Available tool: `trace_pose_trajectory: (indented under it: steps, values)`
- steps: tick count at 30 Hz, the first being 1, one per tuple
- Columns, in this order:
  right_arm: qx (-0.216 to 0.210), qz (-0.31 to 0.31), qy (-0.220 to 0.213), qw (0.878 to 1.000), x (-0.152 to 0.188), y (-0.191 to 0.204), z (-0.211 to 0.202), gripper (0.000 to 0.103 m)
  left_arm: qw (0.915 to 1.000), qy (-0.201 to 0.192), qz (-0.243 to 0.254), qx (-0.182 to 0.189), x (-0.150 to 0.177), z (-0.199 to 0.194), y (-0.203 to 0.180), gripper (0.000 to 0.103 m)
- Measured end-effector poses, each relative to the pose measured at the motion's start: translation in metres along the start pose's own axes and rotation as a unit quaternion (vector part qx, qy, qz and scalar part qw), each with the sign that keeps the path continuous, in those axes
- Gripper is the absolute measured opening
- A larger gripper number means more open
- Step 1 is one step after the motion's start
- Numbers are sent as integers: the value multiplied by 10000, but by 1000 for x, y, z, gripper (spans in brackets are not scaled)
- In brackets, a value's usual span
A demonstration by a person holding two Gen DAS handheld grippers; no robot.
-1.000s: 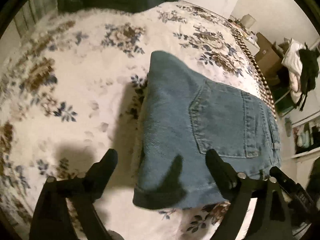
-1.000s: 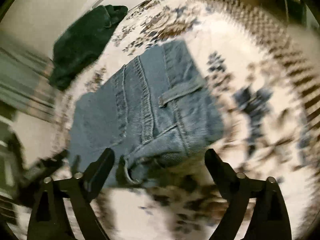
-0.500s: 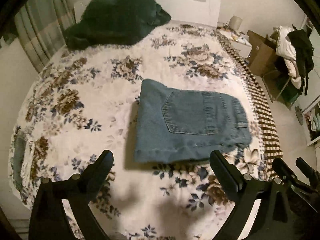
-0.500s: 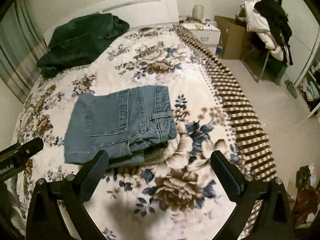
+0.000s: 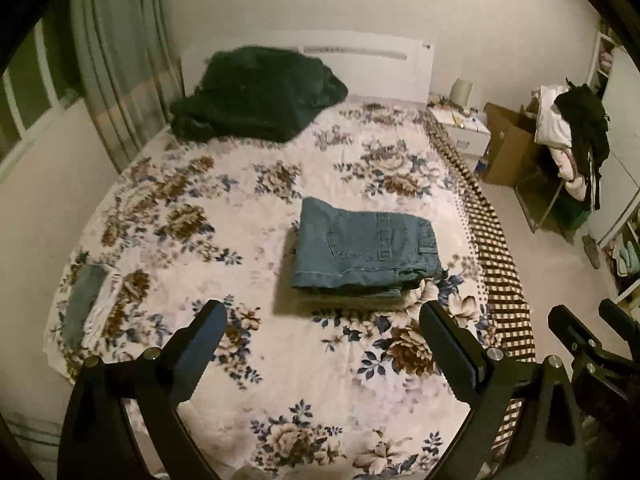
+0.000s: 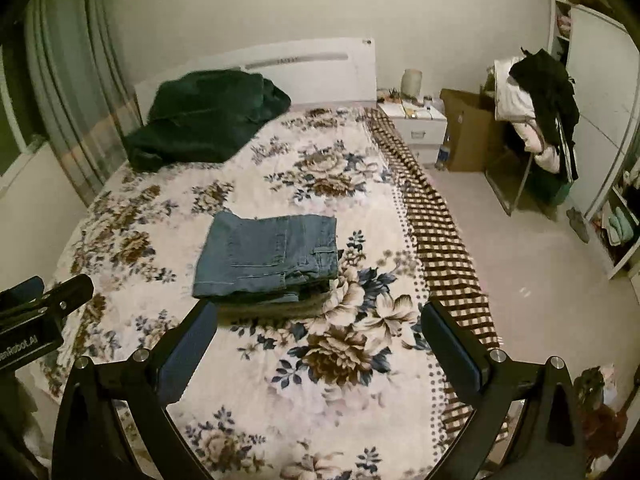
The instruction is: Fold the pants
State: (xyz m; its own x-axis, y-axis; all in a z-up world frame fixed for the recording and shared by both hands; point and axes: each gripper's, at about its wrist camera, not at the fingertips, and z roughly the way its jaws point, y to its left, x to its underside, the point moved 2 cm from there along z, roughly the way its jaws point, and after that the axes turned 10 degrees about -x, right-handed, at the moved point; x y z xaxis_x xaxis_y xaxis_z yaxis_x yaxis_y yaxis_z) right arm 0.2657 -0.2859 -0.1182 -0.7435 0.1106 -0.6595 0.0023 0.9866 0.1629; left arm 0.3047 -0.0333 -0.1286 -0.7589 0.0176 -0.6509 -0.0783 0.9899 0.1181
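Note:
The blue denim pants [image 5: 366, 246] lie folded into a compact stack on the flowered bedspread [image 5: 200, 208], back pocket facing up. In the right wrist view the same stack of pants [image 6: 266, 258] sits left of centre. My left gripper [image 5: 324, 320] hangs high above the bed, open, nothing between its fingers, well short of the pants. My right gripper [image 6: 320, 320] is likewise open and empty, raised above the bed's near end. The right gripper's body [image 5: 588, 344] shows at the right edge of the left wrist view, and the left gripper's body [image 6: 40, 304] at the left edge of the right one.
A dark green blanket [image 5: 256, 92] is heaped by the white headboard [image 5: 372, 64]. A checked cloth [image 6: 440, 236] hangs down the bed's right side. A nightstand [image 6: 416, 124], cardboard box [image 6: 468, 132], clothes-draped chair [image 6: 536, 112] and shelves [image 6: 616, 220] stand right; curtains [image 5: 120, 72] hang left.
Both grippers have lifted up and drawn back from the pants, which now look small and far. The pants stay folded in place on the bed.

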Motion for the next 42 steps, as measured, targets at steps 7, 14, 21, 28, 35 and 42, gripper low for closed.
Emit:
trace_pose_trajectory:
  steps: [7, 14, 21, 28, 35, 42]
  values:
    - [-153, -241, -343, 9990, 8, 17, -100, 103, 9993, -300, -180, -123, 16, -72, 10, 98]
    - [-147, -417, -496, 9978, 11, 30, -157, 103, 9982, -490, -261, -203, 29, -115, 15, 101]
    - [-65, -311, -518, 9981, 0, 35, -173, 103, 9978, -615, -154, -178, 27, -130, 19, 103]
    - [43, -347, -487, 9982, -10, 43, -170, 103, 9978, -627, -91, -183, 23, -131, 23, 103]
    - [98, -342, -458, 9983, -7, 44, -163, 103, 9980, -590, -141, -160, 23, -130, 26, 103]
    - [88, -295, -420, 9986, -4, 43, -159, 103, 9981, -567, -145, -179, 24, -130, 30, 103]
